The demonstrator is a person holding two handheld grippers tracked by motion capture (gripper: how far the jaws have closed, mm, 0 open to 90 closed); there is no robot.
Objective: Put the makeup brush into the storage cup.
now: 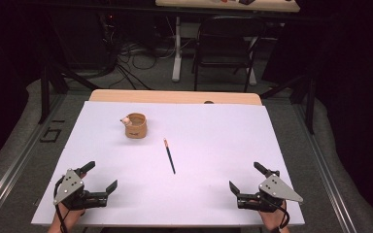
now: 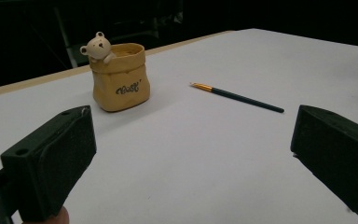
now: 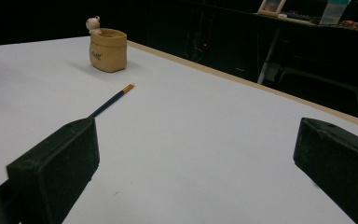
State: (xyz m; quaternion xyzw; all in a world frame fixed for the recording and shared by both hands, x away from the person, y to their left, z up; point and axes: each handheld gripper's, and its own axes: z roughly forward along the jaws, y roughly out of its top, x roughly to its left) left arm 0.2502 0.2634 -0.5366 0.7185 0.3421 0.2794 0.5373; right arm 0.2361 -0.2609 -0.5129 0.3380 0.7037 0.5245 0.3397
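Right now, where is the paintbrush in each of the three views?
High view: paintbrush at table centre, near-right of the bear pot.
Left gripper view: paintbrush right of centre, right of the bear pot.
Right gripper view: paintbrush left of centre, nearer than the bear pot.
Shared landmark: the bear pot.

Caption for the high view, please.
Both open claws, left claw and right claw, rest near a pen and bear pot.

— What is the table (image 1: 233, 98) covered with?
— A white sheet (image 1: 213, 145) is spread over it.
— What is set on it?
— A tan bear pot (image 1: 136, 125), upright, and a paintbrush (image 1: 169, 156), laid flat, apart.
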